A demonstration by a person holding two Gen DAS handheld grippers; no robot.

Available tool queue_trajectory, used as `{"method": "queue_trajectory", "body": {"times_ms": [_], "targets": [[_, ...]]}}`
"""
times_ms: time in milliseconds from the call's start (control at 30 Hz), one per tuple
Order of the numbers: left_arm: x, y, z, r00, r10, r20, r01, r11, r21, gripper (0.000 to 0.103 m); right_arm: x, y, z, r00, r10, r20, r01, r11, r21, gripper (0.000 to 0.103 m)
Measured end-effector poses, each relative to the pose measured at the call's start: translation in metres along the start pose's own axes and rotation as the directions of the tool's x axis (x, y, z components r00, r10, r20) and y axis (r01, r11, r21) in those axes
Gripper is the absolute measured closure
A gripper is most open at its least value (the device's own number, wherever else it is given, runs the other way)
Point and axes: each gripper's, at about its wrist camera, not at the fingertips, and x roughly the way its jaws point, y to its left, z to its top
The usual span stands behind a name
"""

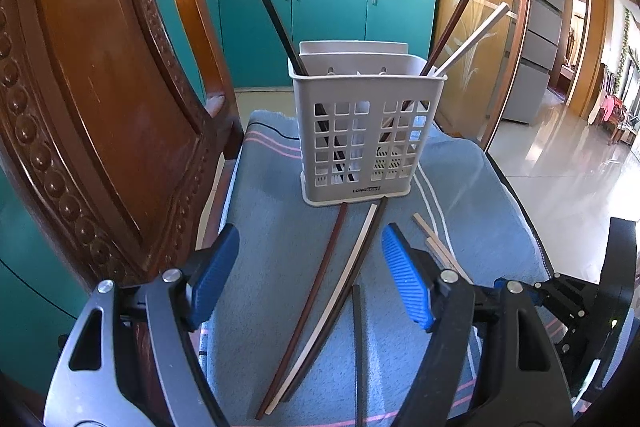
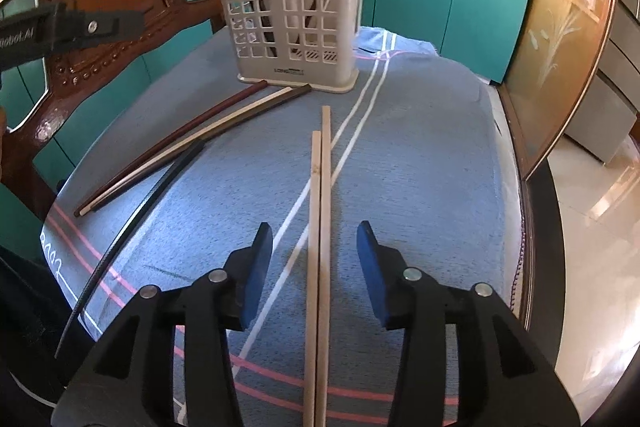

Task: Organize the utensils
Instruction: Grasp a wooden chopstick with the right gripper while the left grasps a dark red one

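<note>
A white slotted utensil holder [image 1: 366, 135] stands upright on a blue towel [image 1: 280, 307] and holds a black, a brown and a white chopstick. It also shows in the right wrist view [image 2: 294, 15]. Loose chopsticks lie in front of it: a red-brown one [image 1: 316, 299], a white one [image 1: 344, 295], a dark brown one beside it, a black one [image 1: 357, 347]. My left gripper [image 1: 310, 283] is open above them. Two pale wooden chopsticks [image 2: 320, 227] lie side by side between the open fingers of my right gripper [image 2: 316, 267]; it grips nothing.
A carved wooden chair back [image 1: 92, 107] stands close on the left. The towel-covered table ends at a dark rim [image 2: 536, 227] on the right, with tiled floor beyond. Teal kitchen cabinets [image 1: 328, 19] are behind the holder.
</note>
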Motion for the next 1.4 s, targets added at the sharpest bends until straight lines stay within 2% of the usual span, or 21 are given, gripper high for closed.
{"method": "queue_trajectory", "body": {"times_ms": [200,433,733,800,867,933,1233,1400], "targets": [[0.004,-0.002,-0.003,1.000,-0.002,-0.017,0.002,1.000,0.014,0.028,0.000,-0.001,0.000,1.000,-0.006,0.003,0.006,1.000,0.000,0.059],[0.018,0.001,-0.009,0.997,-0.021,-0.081,0.021,1.000,0.000,0.028,0.006,0.001,0.000,1.000,-0.015,-0.023,0.015,1.000,-0.005,0.059],[0.024,0.000,-0.013,0.995,-0.006,-0.102,0.007,1.000,0.007,0.028,0.010,0.004,-0.001,0.999,-0.013,-0.043,0.013,1.000,-0.011,0.059],[0.025,-0.001,-0.013,0.995,-0.005,-0.104,0.006,1.000,0.011,0.028,0.010,0.006,-0.002,0.999,-0.015,-0.039,0.015,1.000,-0.018,0.064],[0.025,-0.001,-0.013,0.994,-0.005,-0.106,0.006,1.000,0.014,0.028,0.010,0.007,-0.002,0.999,-0.010,-0.039,0.009,1.000,-0.026,0.083],[0.026,-0.001,-0.013,0.994,-0.005,-0.107,0.006,1.000,0.015,0.028,0.010,0.007,-0.003,0.999,-0.012,-0.037,0.011,1.000,-0.028,0.090],[0.031,0.009,-0.014,0.990,-0.037,-0.139,0.033,0.999,-0.031,0.028,0.011,-0.015,-0.001,0.998,0.059,-0.035,-0.053,0.987,0.154,0.091],[0.044,0.016,-0.019,0.979,-0.062,-0.193,0.050,0.996,-0.069,0.029,0.011,-0.015,0.004,0.998,0.054,-0.032,-0.048,0.986,0.157,0.089]]}}
